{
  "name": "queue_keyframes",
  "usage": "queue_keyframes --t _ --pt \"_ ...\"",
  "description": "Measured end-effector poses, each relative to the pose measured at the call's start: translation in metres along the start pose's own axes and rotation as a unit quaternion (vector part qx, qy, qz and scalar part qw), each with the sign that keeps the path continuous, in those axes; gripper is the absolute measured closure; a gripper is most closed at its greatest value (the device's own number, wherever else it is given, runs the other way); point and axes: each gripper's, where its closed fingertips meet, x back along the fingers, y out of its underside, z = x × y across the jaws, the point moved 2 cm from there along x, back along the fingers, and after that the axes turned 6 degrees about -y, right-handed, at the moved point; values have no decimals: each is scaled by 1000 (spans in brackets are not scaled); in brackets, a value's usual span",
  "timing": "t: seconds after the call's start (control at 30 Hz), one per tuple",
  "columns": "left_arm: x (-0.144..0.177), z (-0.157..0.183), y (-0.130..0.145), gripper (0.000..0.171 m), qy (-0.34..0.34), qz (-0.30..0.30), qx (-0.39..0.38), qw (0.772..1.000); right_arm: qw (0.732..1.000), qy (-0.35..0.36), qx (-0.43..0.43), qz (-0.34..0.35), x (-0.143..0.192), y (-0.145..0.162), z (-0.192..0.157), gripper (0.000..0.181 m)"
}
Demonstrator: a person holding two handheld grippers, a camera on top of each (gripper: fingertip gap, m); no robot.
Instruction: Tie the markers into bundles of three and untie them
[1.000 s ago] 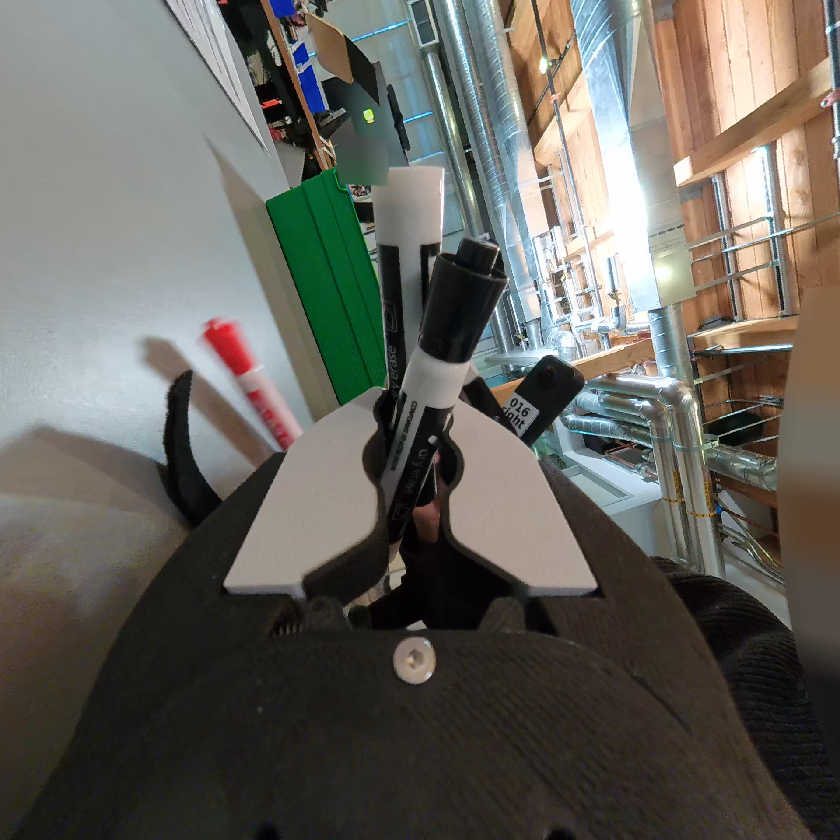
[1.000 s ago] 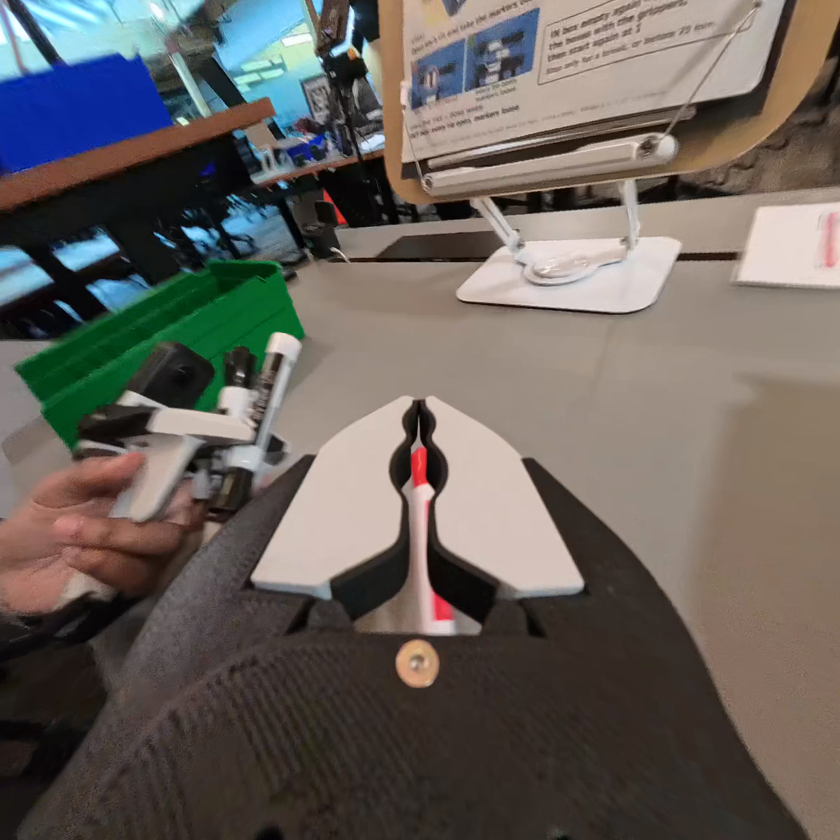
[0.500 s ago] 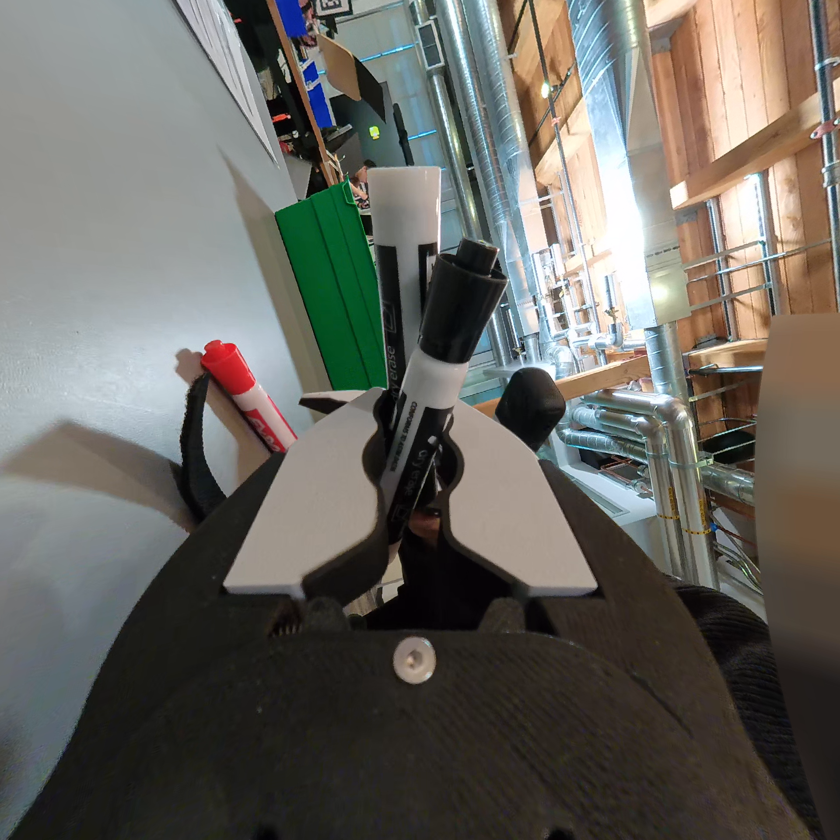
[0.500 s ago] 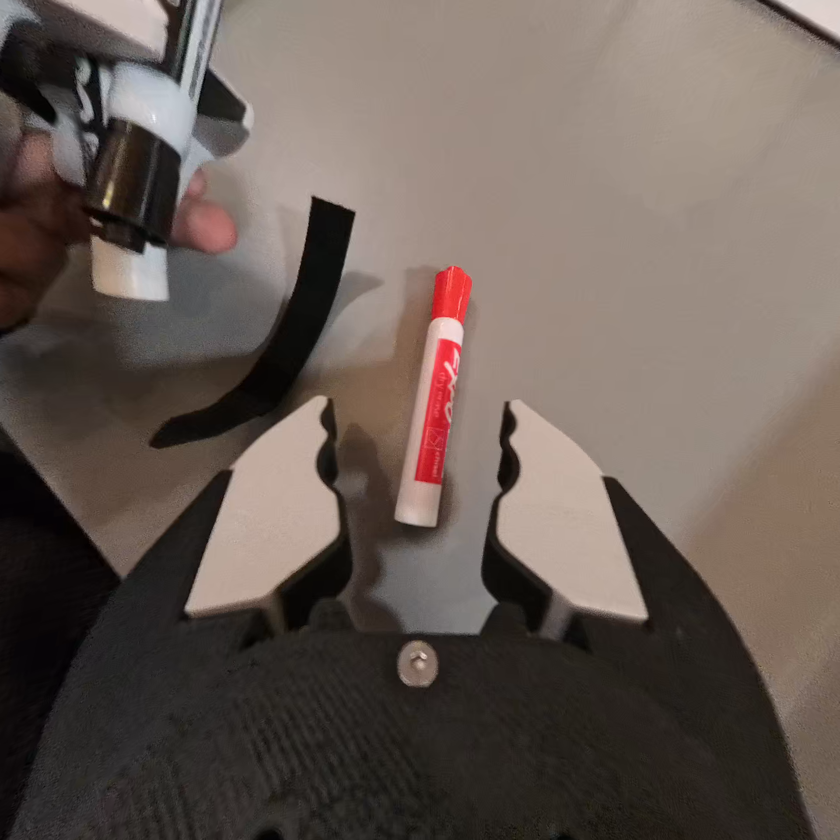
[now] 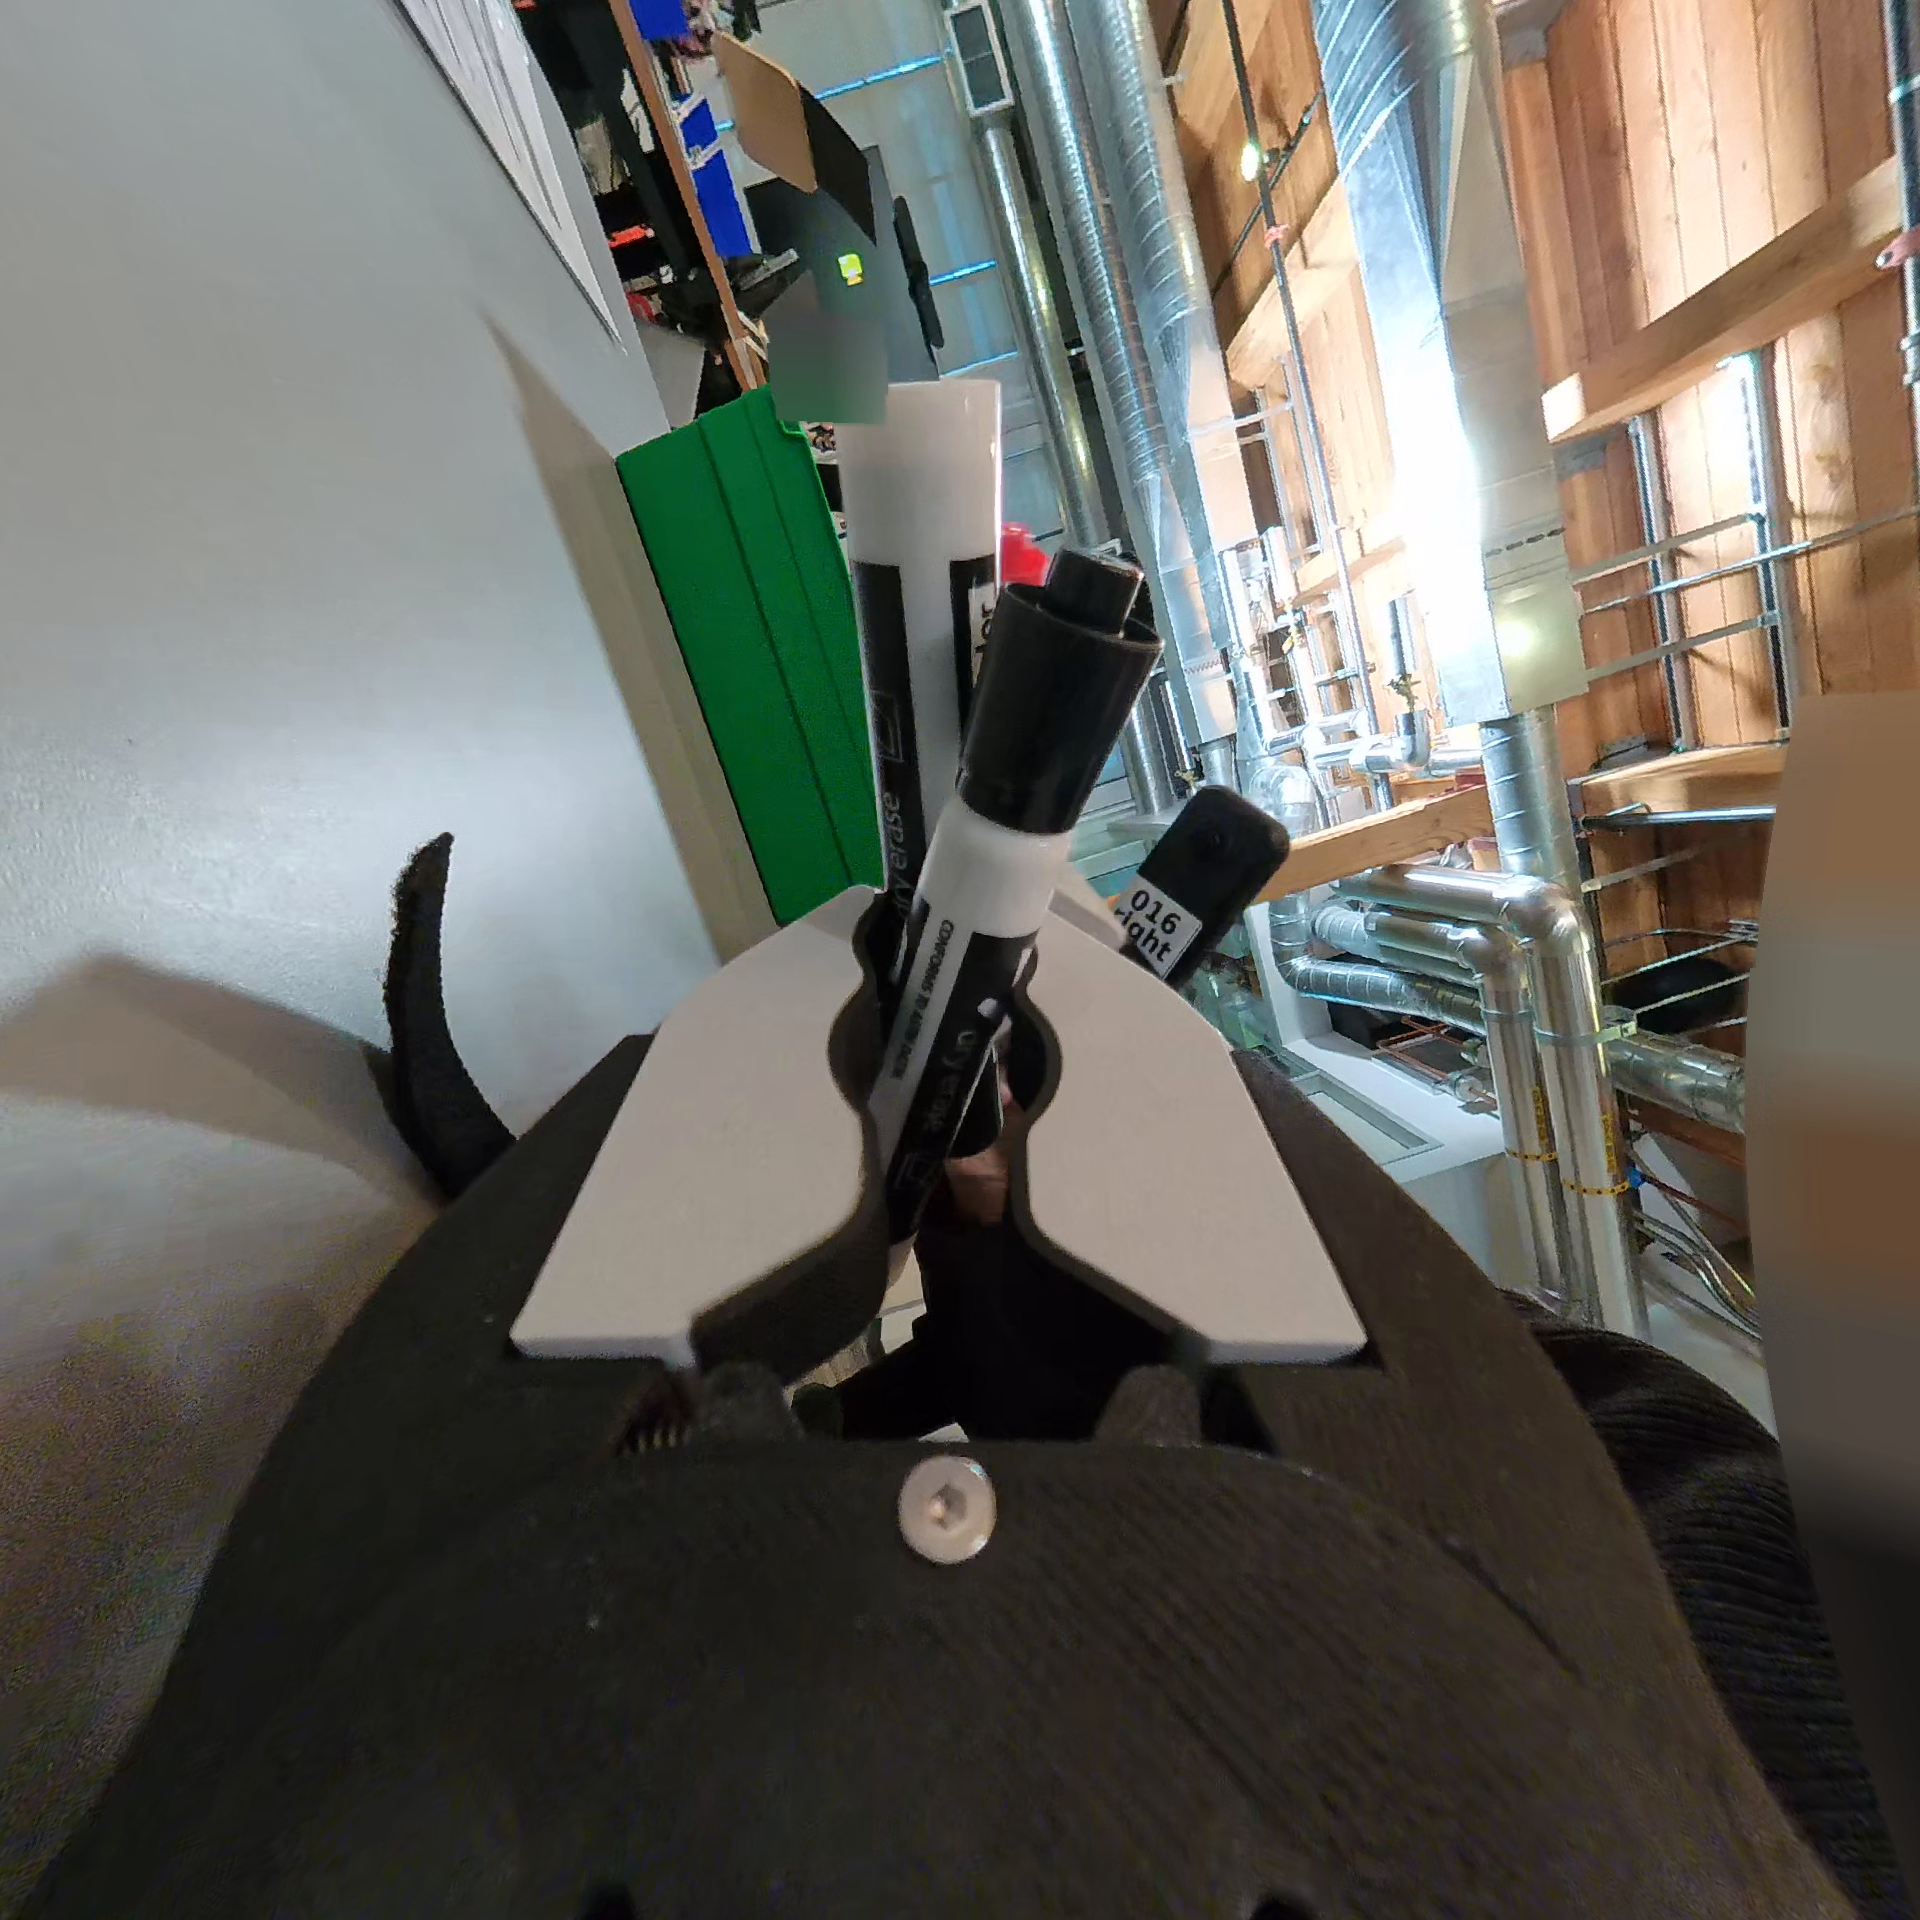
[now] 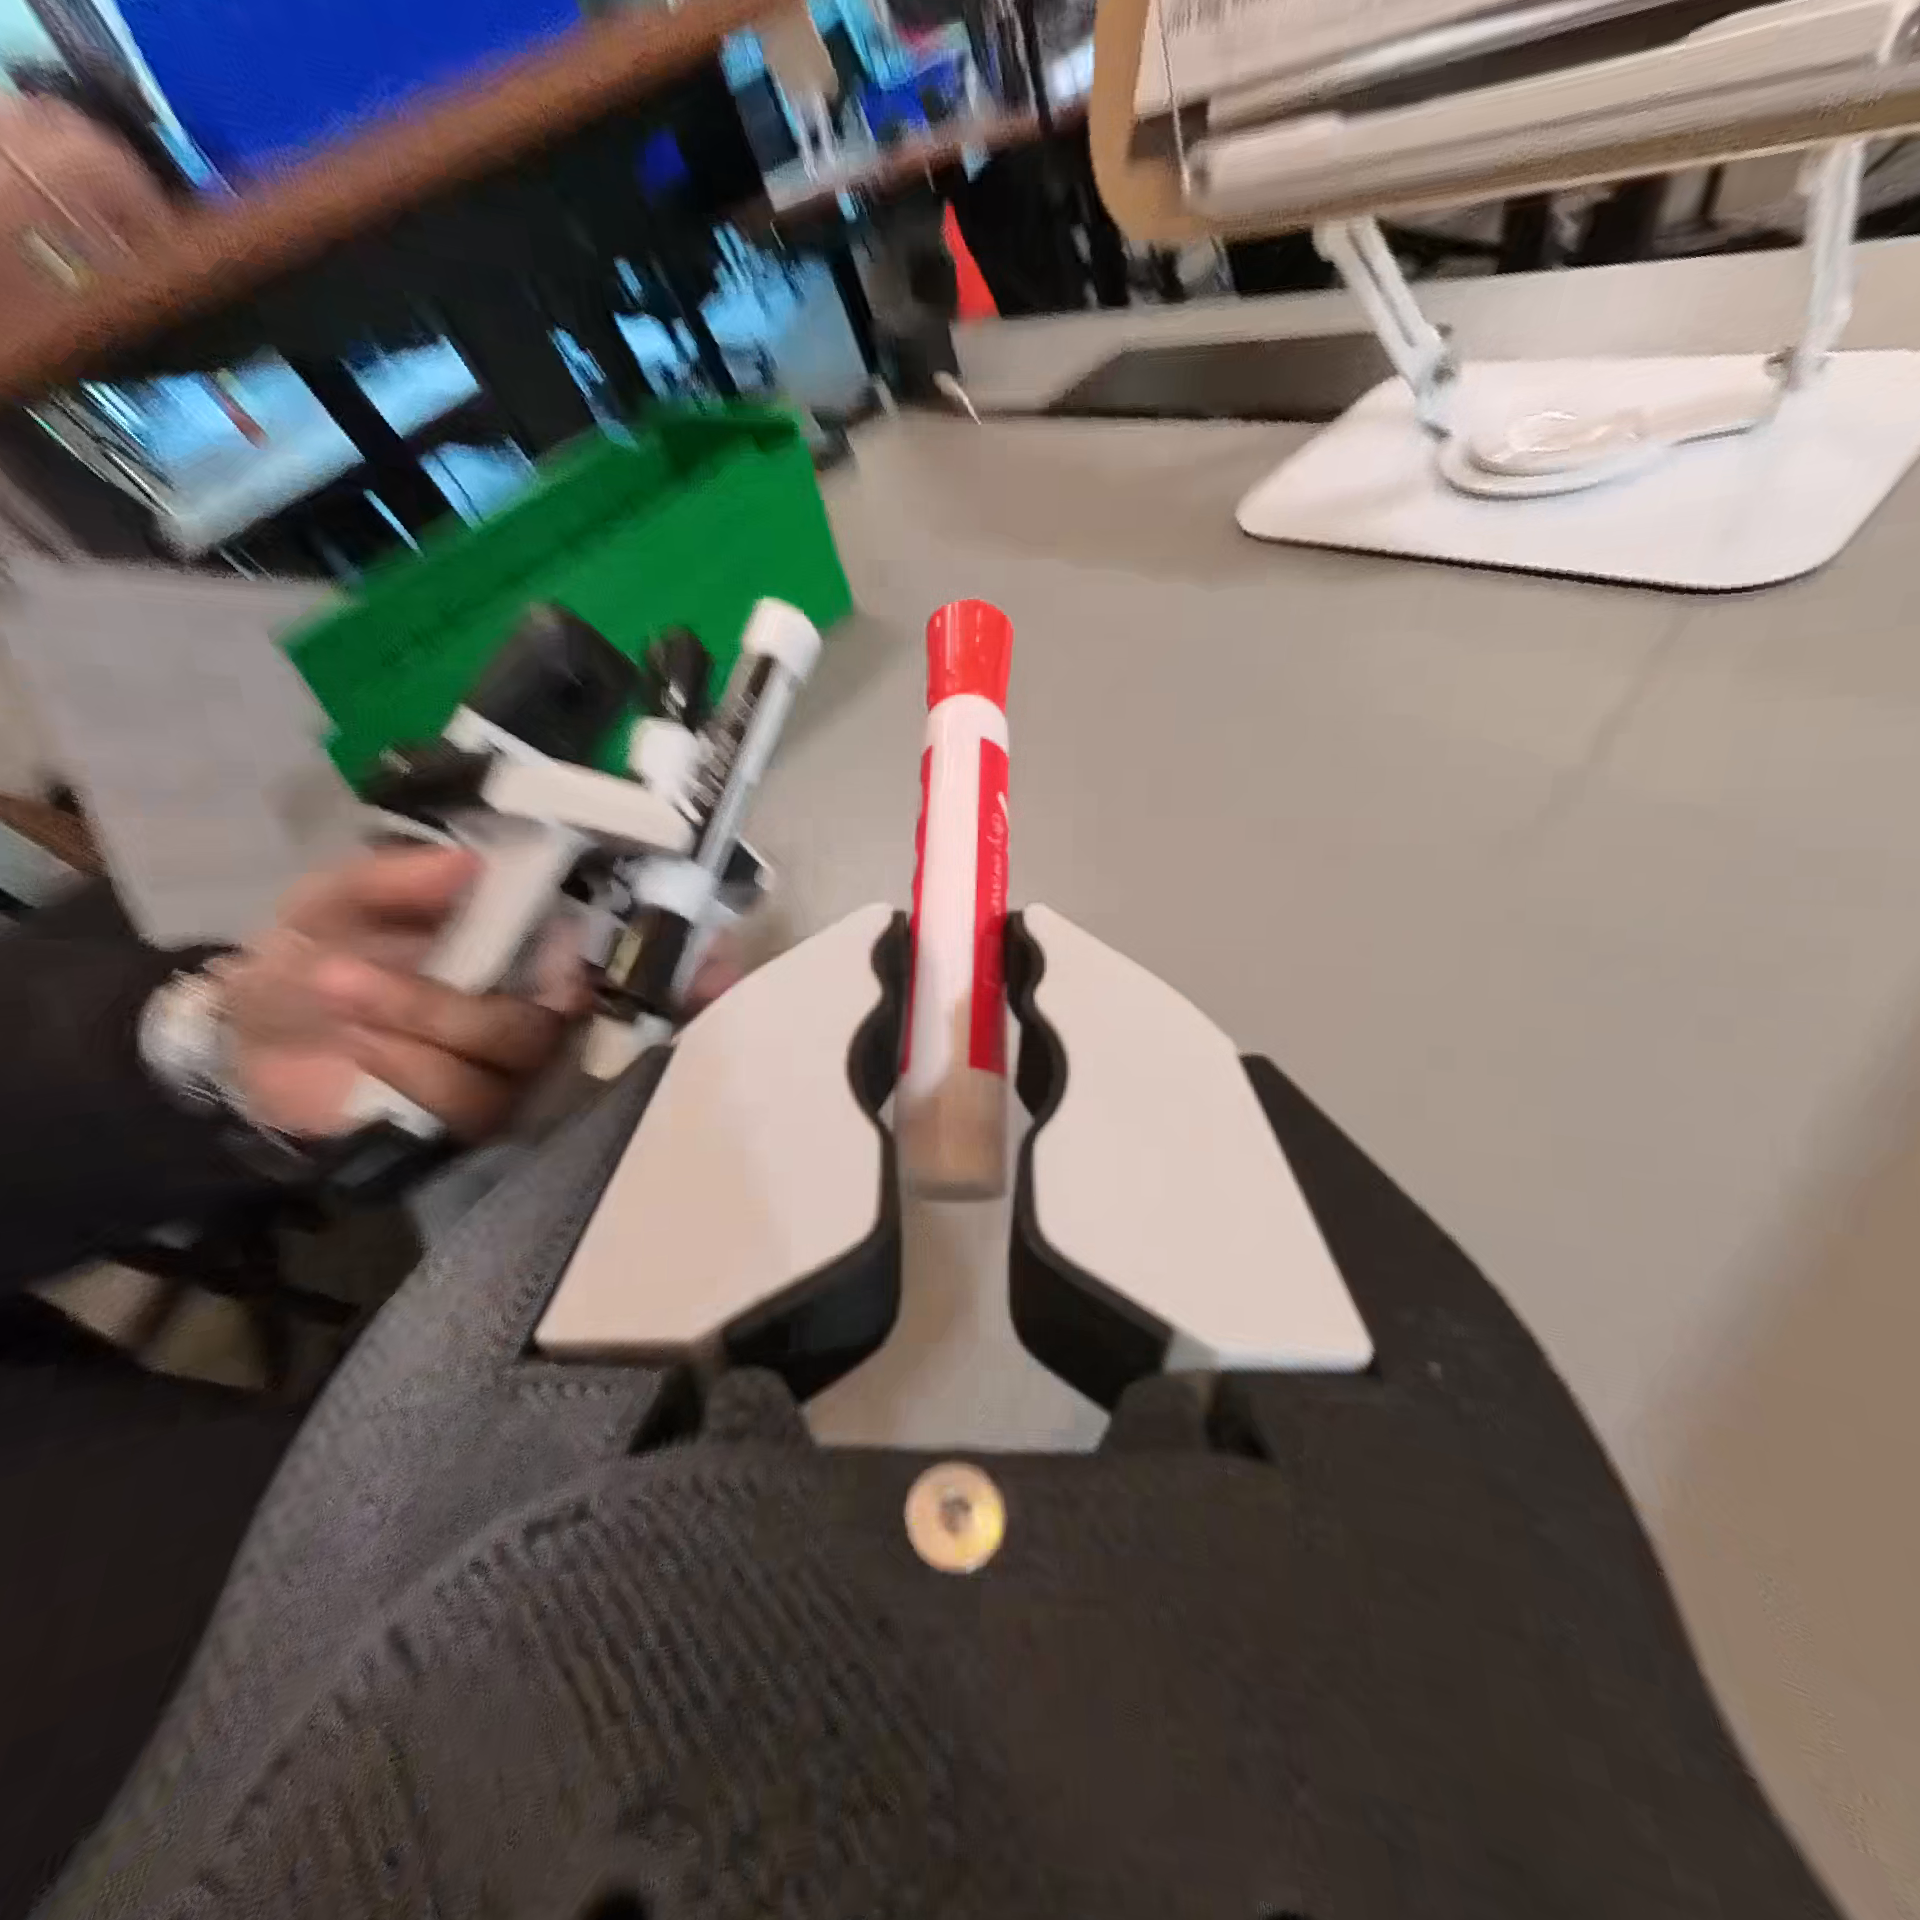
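Red marker point(image 6: 961, 831) between right tool point(image 6: 958, 925) jaws

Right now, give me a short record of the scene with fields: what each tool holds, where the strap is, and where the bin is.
left tool: shut on two black markers
right tool: shut on red marker, cap pointing away
black strap: loose on grey table, left of left tool
green bin: on table, beyond left tool

A workshop or lab is shown. Metal ducts point(image 5: 1164, 312), pipes point(image 5: 1538, 935) and timber walls point(image 5: 1714, 208) are seen behind a grey table point(image 6: 1455, 831).
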Motion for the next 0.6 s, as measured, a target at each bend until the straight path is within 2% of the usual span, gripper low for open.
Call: queue_keyframes --t 0.1,0.23,0.47,0.6 --pt "0 -1 0 152 -2 3 2 1000 994 -57 -86 35 -3 -1 -16 163" --pt "-2 2 3 152 3 -1 -3 1000 983 -88 -161 31 -15 11 -31 163" --pt "-4 -1 4 152 5 5 21 1000 963 -112 -245 24 -27 25 -38 163" --pt "0 -6 -3 152 -1 25 40 999 959 -113 -257 30 -27 28 -33 163"
